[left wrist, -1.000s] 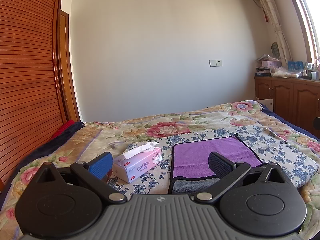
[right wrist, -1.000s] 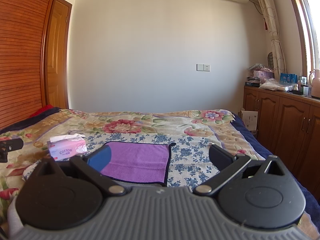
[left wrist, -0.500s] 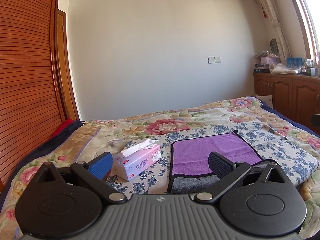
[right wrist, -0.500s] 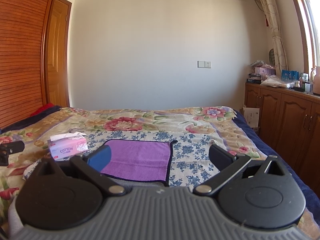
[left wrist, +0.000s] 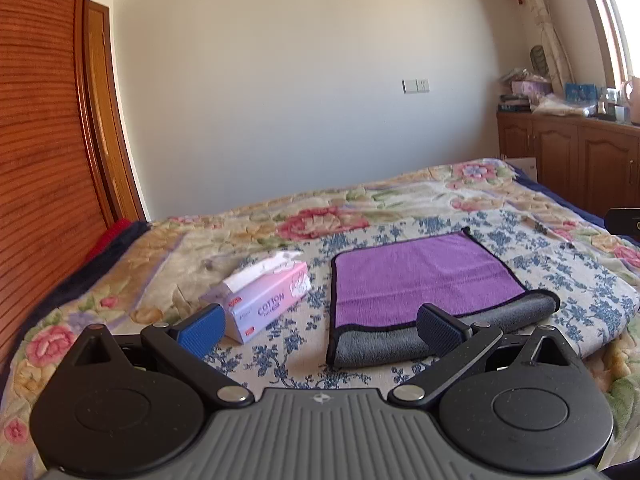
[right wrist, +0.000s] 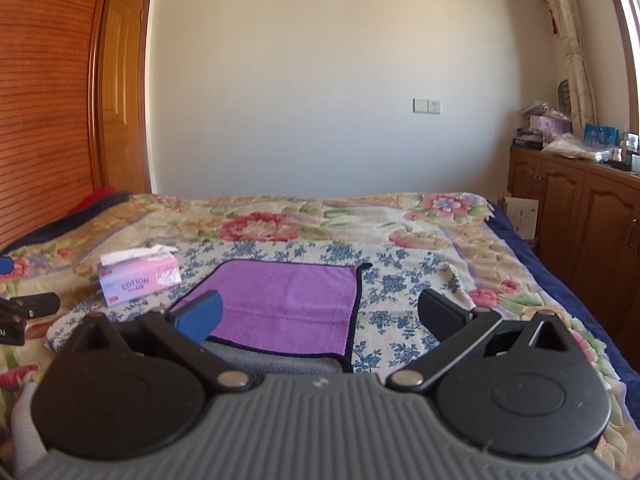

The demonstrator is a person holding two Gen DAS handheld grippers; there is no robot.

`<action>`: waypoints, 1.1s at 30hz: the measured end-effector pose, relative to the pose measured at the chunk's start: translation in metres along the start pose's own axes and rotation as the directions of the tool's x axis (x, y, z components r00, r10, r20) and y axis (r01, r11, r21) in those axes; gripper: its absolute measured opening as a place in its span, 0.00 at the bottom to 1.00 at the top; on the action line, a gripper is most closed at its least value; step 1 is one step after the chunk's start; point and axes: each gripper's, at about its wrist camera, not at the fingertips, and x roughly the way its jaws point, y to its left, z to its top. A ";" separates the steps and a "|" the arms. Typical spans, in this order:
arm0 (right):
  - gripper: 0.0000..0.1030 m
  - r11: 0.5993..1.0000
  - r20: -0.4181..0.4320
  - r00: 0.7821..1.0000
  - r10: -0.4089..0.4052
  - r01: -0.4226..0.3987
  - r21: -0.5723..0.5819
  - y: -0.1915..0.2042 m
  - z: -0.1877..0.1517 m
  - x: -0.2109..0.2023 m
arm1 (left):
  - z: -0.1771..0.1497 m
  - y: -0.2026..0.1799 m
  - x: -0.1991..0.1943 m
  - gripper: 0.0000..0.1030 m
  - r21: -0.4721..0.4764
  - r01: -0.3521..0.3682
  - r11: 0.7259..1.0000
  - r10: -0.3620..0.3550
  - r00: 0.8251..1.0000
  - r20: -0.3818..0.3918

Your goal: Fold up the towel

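On the bed's flowered quilt [left wrist: 400,208] near its foot edge, your purple, black-edged towel [left wrist: 420,280] lies with its grey underside folded up, beside a pink tissue box [left wrist: 264,296]. Your left gripper [left wrist: 320,326] and right gripper [right wrist: 320,316] hover with jaws apart. Wooden cabinets [right wrist: 576,208] line the bed's right side.

I am lowering my left gripper [left wrist: 320,330] and right gripper [right wrist: 318,318] closer toward the purple, black-edged microfibre towel [left wrist: 424,280].
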 end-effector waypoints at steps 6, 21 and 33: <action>1.00 1.000 -0.039 0.999 0.015 -0.016 -0.017 0.000 0.000 0.016 | 0.003 0.004 0.016 1.00 -0.015 0.010 1.000 -0.011 0.999 -0.047; 1.00 0.997 -0.122 0.990 0.063 -0.068 -0.032 -0.002 0.001 0.050 | 0.013 0.006 0.055 1.00 -0.016 0.048 0.999 -0.049 0.994 -0.096; 1.00 0.995 -0.180 0.980 0.086 -0.092 -0.031 -0.006 0.002 0.087 | 0.008 0.005 0.090 0.95 -0.015 0.086 0.996 -0.087 0.987 -0.133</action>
